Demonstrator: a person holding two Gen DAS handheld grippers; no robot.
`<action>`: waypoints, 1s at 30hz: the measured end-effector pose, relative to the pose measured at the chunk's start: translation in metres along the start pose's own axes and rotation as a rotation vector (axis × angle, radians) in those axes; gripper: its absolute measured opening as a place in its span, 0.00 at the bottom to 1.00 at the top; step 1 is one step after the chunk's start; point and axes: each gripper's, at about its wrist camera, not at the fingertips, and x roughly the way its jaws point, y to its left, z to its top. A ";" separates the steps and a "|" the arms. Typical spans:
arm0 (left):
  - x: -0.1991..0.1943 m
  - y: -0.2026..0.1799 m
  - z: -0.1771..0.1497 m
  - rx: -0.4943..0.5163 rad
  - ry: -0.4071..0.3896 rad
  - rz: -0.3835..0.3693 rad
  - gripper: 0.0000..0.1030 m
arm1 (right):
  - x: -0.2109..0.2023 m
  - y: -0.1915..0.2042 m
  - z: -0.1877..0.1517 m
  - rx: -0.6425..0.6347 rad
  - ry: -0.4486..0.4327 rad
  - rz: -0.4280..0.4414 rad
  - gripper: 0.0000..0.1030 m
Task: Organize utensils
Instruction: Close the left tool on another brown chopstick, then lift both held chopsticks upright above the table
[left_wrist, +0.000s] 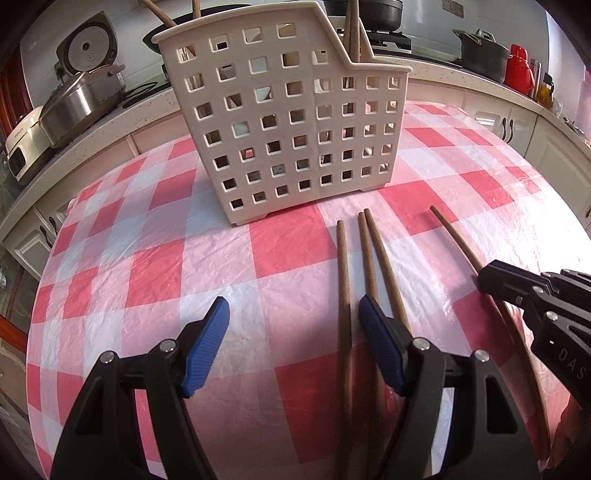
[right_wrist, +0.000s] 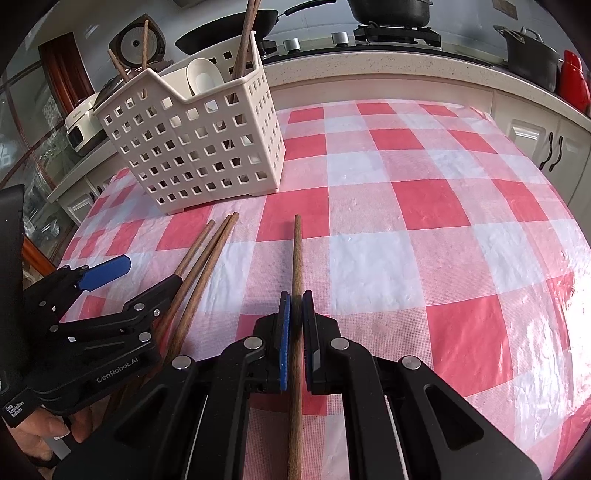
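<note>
A cream perforated utensil basket (left_wrist: 280, 122) (right_wrist: 192, 147) stands on the checked tablecloth and holds upright wooden chopsticks and a white spoon (right_wrist: 203, 79). Several brown chopsticks lie loose in front of it. My left gripper (left_wrist: 293, 347) (right_wrist: 136, 280) is open and low over the cloth. One loose chopstick (left_wrist: 343, 288) lies between its fingers, close to the right pad (left_wrist: 380, 347). Two more chopsticks (left_wrist: 373, 251) (right_wrist: 210, 251) pass under that finger. My right gripper (right_wrist: 295, 317) (left_wrist: 487, 282) is shut on a single chopstick (right_wrist: 297, 254) (left_wrist: 454, 240) that points toward the basket.
The red-and-white checked table (right_wrist: 424, 206) drops away at its far and right edges. Behind it runs a kitchen counter with a rice cooker (left_wrist: 88, 51), a steel pot (left_wrist: 74, 103), a stove with black pots (right_wrist: 391, 11) and a red flask (left_wrist: 519, 68).
</note>
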 end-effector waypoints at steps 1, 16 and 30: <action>0.000 0.000 0.000 -0.002 -0.001 -0.008 0.65 | 0.001 0.000 0.001 -0.004 0.000 -0.001 0.05; -0.006 -0.006 -0.003 0.001 0.006 -0.123 0.06 | -0.006 0.002 0.001 -0.021 -0.019 0.010 0.05; -0.006 -0.003 -0.004 0.019 0.003 -0.110 0.12 | 0.000 0.004 -0.001 -0.013 -0.002 0.011 0.05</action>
